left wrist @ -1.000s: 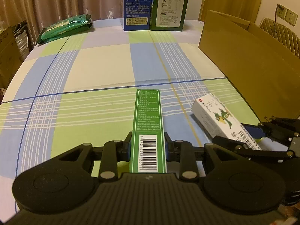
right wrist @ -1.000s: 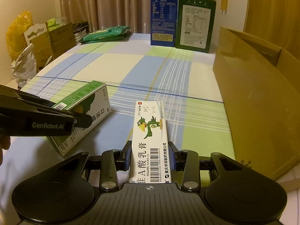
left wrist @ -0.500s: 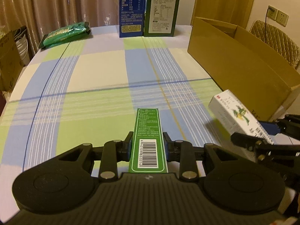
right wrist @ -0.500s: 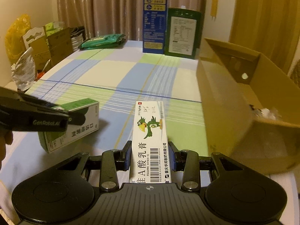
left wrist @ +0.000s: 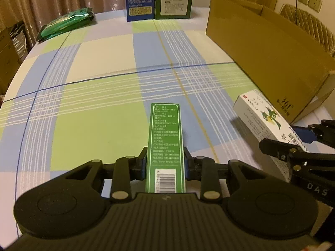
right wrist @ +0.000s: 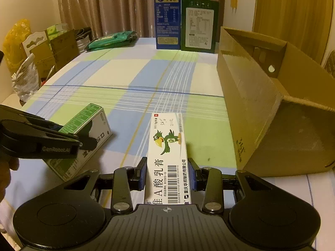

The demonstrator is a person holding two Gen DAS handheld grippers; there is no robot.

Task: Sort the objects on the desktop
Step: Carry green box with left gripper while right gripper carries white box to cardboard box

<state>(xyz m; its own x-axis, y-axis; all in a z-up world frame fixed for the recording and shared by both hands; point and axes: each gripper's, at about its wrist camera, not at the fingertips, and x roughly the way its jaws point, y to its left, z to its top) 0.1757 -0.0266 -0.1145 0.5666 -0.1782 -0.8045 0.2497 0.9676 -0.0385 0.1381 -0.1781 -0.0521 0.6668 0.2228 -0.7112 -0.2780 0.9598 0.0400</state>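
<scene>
My left gripper (left wrist: 165,163) is shut on a narrow green box (left wrist: 166,138) with a barcode, held above the checked tablecloth. The same green box (right wrist: 88,133) shows at the left of the right wrist view, clamped by the left gripper (right wrist: 83,141). My right gripper (right wrist: 167,173) is shut on a white ointment box (right wrist: 168,146) printed with a green bird. That white box (left wrist: 263,119) also appears at the right of the left wrist view, in front of the open cardboard carton (left wrist: 272,54). The carton (right wrist: 272,104) stands to the right of both boxes.
A blue carton (right wrist: 167,14) and a dark green carton (right wrist: 199,27) stand upright at the table's far edge. A green packet (right wrist: 113,39) lies at the far left. Cardboard boxes and bags (right wrist: 37,58) crowd the floor left of the table (left wrist: 94,83).
Both grippers have lifted their boxes off the tablecloth and drifted toward the carton. The right wrist view now looks into the carton's open top.
</scene>
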